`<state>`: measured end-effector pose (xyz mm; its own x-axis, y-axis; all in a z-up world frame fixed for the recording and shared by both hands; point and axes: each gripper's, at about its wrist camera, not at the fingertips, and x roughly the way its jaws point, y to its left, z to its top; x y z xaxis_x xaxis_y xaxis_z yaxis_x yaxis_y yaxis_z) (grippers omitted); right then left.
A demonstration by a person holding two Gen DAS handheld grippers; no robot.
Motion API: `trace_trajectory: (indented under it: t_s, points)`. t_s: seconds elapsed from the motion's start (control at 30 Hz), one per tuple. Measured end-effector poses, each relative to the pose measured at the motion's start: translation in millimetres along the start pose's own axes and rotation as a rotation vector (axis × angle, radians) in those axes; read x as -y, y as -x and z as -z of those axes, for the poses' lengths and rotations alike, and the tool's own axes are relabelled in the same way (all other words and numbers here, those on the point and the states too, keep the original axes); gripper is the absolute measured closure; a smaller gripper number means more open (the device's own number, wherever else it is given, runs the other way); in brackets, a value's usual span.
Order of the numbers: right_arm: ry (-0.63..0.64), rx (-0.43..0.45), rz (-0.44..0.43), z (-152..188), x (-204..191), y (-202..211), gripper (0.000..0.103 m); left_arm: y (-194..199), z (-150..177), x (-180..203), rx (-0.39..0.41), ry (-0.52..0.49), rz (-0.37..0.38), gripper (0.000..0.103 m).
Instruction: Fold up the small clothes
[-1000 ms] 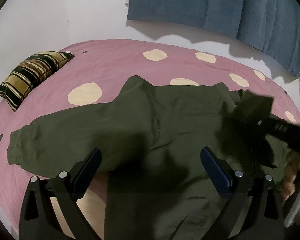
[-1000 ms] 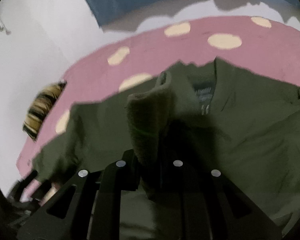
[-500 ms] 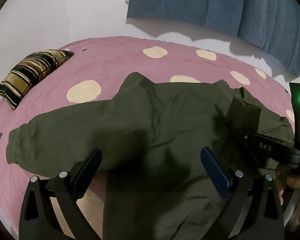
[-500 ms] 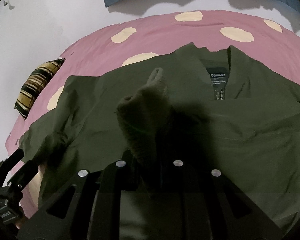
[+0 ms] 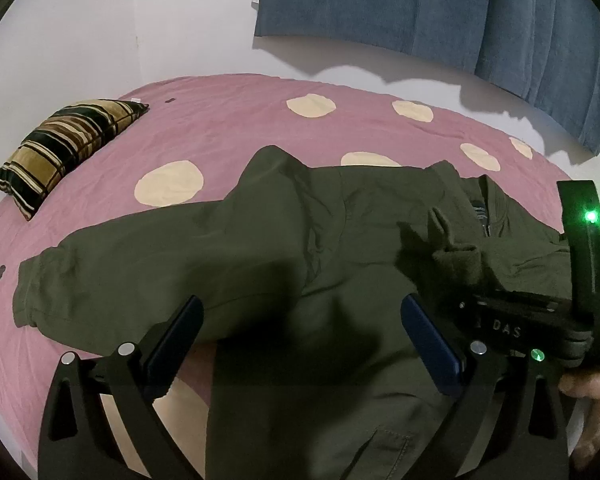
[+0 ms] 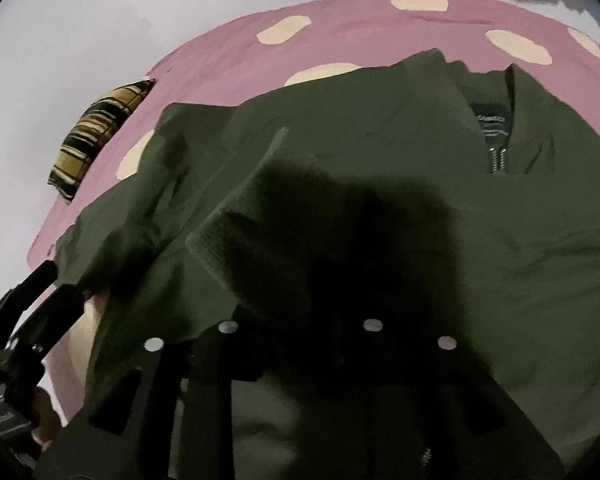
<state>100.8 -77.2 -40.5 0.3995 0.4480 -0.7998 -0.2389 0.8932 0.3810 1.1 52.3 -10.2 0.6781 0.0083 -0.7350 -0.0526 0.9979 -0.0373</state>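
An olive green jacket (image 5: 260, 248) lies spread on the pink bed, one sleeve stretched to the left; it also shows in the right wrist view (image 6: 400, 128), collar and zip at the upper right. My left gripper (image 5: 300, 340) is open and empty, hovering over the jacket's middle. My right gripper (image 6: 300, 320) is shut on the ribbed cuff (image 6: 252, 248) of the other sleeve and holds it over the jacket's chest. It shows from the side in the left wrist view (image 5: 460, 264), with the cuff bunched at its tip.
The pink bedspread (image 5: 228, 120) with cream dots covers the bed. A striped brown cushion (image 5: 64, 148) lies at the far left. A blue curtain (image 5: 440, 12) hangs on the white wall behind. A hand (image 5: 592, 408) holds the right gripper at the right edge.
My right gripper has carried the sleeve cuff lower and across the jacket's chest, nearer to the left gripper. The left gripper has stayed open in place.
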Motion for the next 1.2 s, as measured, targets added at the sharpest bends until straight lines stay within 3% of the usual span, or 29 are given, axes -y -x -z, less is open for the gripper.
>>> trace_trajectory:
  t_s: [0.13,0.2,0.33,0.43,0.57,0.67,0.8,0.83,0.87,0.9,0.93,0.97,1.07,1.2]
  points:
    - [-0.029,-0.023,-0.123,6,5,13,0.06,0,1,0,0.0,-0.003,0.001,0.004]
    - [-0.042,-0.02,-0.17,10,10,27,0.059,1,2,1,-0.001,-0.004,0.004,0.004]
    - [-0.093,0.086,-0.24,25,42,85,0.048,0,3,3,-0.002,-0.011,0.009,0.004]
    - [-0.163,0.216,-0.18,40,93,142,0.043,-1,4,5,-0.004,-0.013,0.016,0.004]
    - [-0.354,0.328,0.01,69,187,198,0.041,-4,6,11,-0.013,-0.018,0.02,0.004]
    - [-0.46,0.317,0.091,89,240,205,0.041,-5,7,14,-0.022,-0.018,0.02,0.004]
    - [-0.556,0.244,0.054,106,275,181,0.041,-5,9,19,-0.031,-0.019,0.017,0.004]
    - [-0.569,0.235,0.03,109,275,173,0.042,-5,10,20,-0.031,-0.021,0.014,0.004]
    - [-0.576,0.227,0.003,112,276,167,0.049,-5,10,21,-0.03,-0.022,0.011,0.004]
    - [-0.568,0.218,-0.009,113,274,163,0.058,-5,11,22,-0.032,-0.023,0.009,0.004]
    - [-0.547,0.205,-0.005,114,271,159,0.073,-5,11,22,-0.034,-0.023,0.008,0.004]
    - [-0.517,0.185,0.021,113,271,155,0.079,-6,12,23,-0.036,-0.024,0.007,0.004]
    - [-0.473,0.174,0.076,113,266,151,0.086,-8,13,25,-0.042,-0.027,0.003,0.004]
    - [-0.476,0.188,0.059,117,267,151,0.086,-10,15,26,-0.046,-0.035,0.007,0.004]
